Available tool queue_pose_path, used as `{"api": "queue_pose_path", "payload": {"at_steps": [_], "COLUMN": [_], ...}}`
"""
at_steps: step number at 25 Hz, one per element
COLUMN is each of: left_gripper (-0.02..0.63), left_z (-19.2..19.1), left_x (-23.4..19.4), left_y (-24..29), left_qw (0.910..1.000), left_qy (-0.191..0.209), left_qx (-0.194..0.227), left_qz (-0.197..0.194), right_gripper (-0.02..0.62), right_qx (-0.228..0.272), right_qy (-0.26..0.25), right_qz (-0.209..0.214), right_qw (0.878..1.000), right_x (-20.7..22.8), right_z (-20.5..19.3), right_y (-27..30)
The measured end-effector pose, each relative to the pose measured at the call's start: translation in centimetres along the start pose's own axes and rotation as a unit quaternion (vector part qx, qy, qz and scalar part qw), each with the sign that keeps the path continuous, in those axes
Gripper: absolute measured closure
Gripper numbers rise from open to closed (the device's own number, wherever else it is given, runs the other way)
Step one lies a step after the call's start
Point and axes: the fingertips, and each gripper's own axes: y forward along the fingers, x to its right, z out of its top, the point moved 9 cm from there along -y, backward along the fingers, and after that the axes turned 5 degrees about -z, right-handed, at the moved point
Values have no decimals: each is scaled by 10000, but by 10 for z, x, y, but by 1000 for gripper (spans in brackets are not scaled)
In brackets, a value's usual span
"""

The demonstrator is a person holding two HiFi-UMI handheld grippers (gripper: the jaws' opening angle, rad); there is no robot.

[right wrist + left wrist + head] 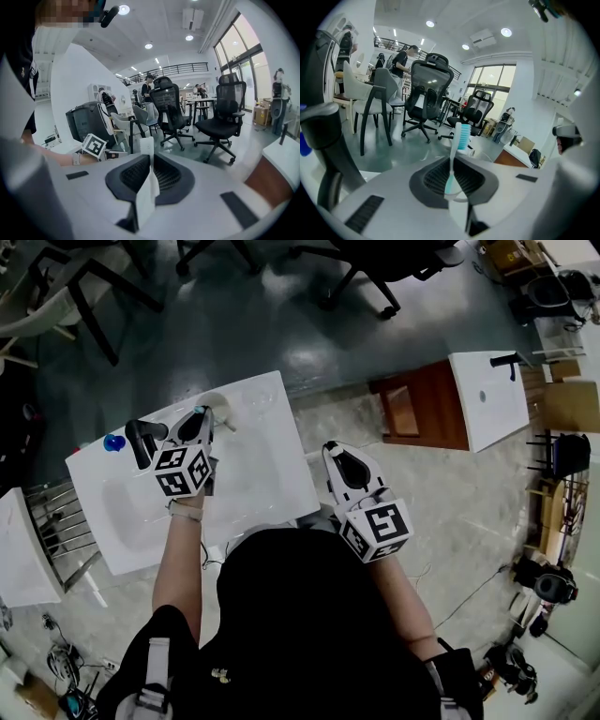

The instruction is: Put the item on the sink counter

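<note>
Left gripper view is showing me the toothbrush (457,140) standing upright between the jaws, its pale handle pinched by the dark ribbed pads and its blue bristle head poking out past the tips. My left gripper (453,177) is clamping the handle, with the jaws drawn in to the narrow gap that the handle is filling.

From the head view, I am seeing that gripper hanging over the white sink counter (267,474), close to the far edge and about midway along it. I cannot tell whether the brush is touching the surface. A beige round object (221,404) is sitting on the far edge just beside the gripper's tips. The black faucet (142,439) is rising toward the far left corner, and a small blue object (114,442) is lying next to it, nearer that corner.

My right gripper (331,448) is waiting just off the counter's right edge, near its near right corner, over the floor. Its jaws are pressing fully together, and I am making out nothing between them.

Beyond the counter, black office chairs (426,93) are standing on the glossy floor. Well off to the right, a second white sink unit (487,399) is sitting beside a brown cabinet (422,404).
</note>
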Motion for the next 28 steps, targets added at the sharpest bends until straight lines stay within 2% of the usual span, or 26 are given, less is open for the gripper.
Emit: {"api": "queue_pose_path", "payload": {"at_steps": [15, 19, 24, 28], "left_gripper": [545, 464, 430, 426], "left_z": [5, 2, 3, 3], "left_x": [-18, -20, -18, -11], "left_y": [12, 13, 9, -1], "left_qw": [9991, 9983, 9979, 9979], "left_qy": [293, 304, 289, 288], "left_qx": [-148, -268, -260, -173], "left_qz": [278, 409, 522, 556], "right_gripper": [551, 551, 551, 551], "right_qx": [36, 59, 83, 123], "right_qy": [43, 36, 44, 46], "right_qz": [-29, 0, 82, 183], "right_qw": [10000, 10000, 9999, 9997], "right_x": [2, 4, 5, 6], "right_z": [-2, -2, -2, -2], "right_y": [-5, -6, -5, -4]}}
